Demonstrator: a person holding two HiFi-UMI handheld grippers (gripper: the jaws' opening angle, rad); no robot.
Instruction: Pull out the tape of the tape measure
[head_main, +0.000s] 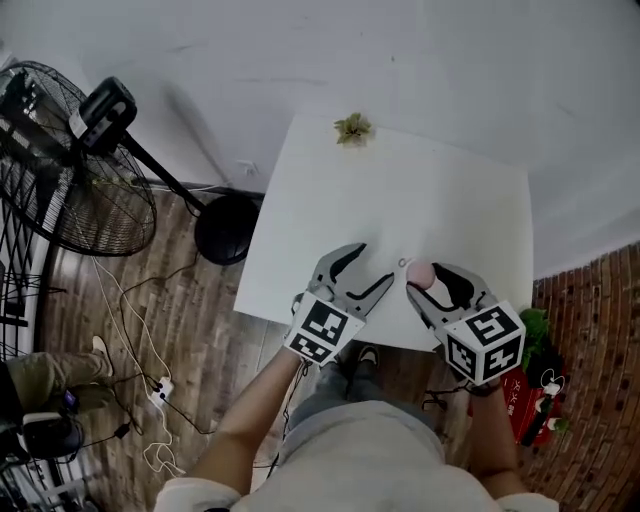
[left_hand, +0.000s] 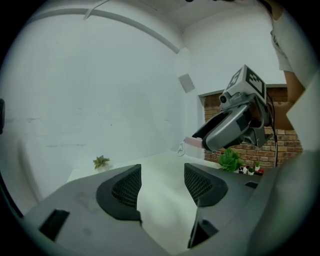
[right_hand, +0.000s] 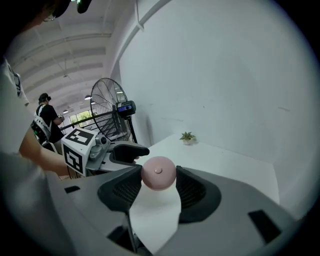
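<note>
Two tools low over the near edge of the table (head_main: 400, 200). Clamped in the right tool (head_main: 426, 278): the tape measure (head_main: 420, 272), a small round pink case pinched between both pads, its flat face toward the camera in the right gripper view. Just beside it, the left tool (head_main: 368, 268), spread wide, nothing between its pads, angled toward the case. Hanging off the case on the side facing the left tool, a small metal ring (head_main: 403, 263), seemingly the pull tab of the tape, though too small to confirm. No tape drawn out yet, judging by the ring close against the case.

To do this step well:
- Keep the right grip firm and steady, with no twisting; round and smooth, so likely to roll out of the pads.
- Bring the left tool across to the ring, set one pad on either side of it, and close fully before any pull.
- Then draw straight away from the case toward the left edge of the table, slowly and evenly.
- Avoid a sideways tug, apt to tilt the case or slip the tab.
- Stay clear of the little plant (head_main: 353, 128) at the far edge.
</note>
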